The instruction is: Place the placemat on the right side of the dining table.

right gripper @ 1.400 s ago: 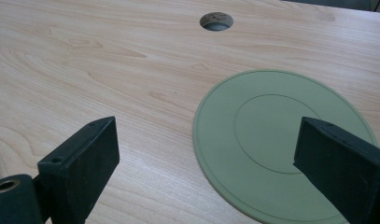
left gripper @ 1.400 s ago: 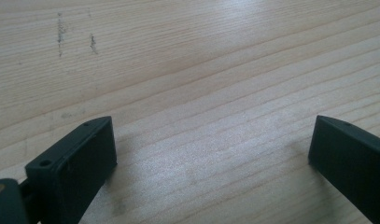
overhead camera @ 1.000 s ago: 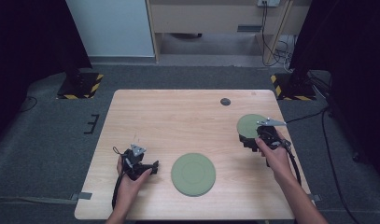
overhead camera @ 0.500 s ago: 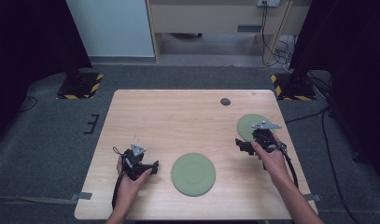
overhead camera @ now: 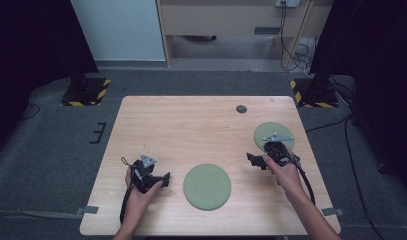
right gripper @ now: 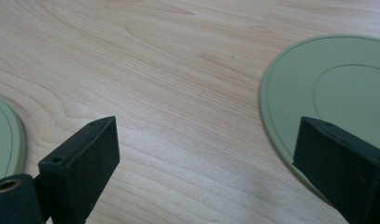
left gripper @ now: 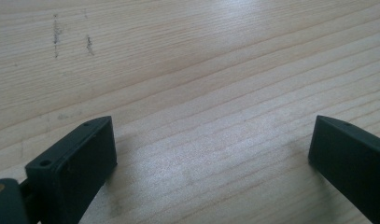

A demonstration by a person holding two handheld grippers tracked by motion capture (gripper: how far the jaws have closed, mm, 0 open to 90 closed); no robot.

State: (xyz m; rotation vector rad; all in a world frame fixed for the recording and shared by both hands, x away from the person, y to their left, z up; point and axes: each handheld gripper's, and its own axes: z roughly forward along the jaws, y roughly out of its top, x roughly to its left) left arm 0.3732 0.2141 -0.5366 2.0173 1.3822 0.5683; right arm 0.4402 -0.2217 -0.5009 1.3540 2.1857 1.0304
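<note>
Our right hand-held gripper (overhead camera: 256,161) has jaws spread wide with nothing between them, hovering low over bare worktop (overhead camera: 191,130). In the right gripper view its right jaw overlaps the rim of the small green plate (right gripper: 337,98); whether they touch we cannot tell. The large green plate (right gripper: 3,140) shows at that view's left edge, well apart from the left jaw. Open wood lies between the two plates.

Our left hand-held gripper (overhead camera: 163,178) also has jaws spread, empty, over bare wood near the worktop's front left. In the high view its jaws point toward the large green plate (overhead camera: 207,186), which sits near the front edge, just beside them.

The small green plate (overhead camera: 273,135) sits near the right edge, just beyond the right hand (overhead camera: 286,172). The middle and rear of the worktop are open, apart from a small dark round disc (overhead camera: 241,109) near the rear edge.

Both plates are flat, round, matte sage green, with a shallow raised rim and a faint inner ring, and nothing in them. The worktop is light wood-grain with rounded corners and a few faint scuff marks (left gripper: 57,35).
</note>
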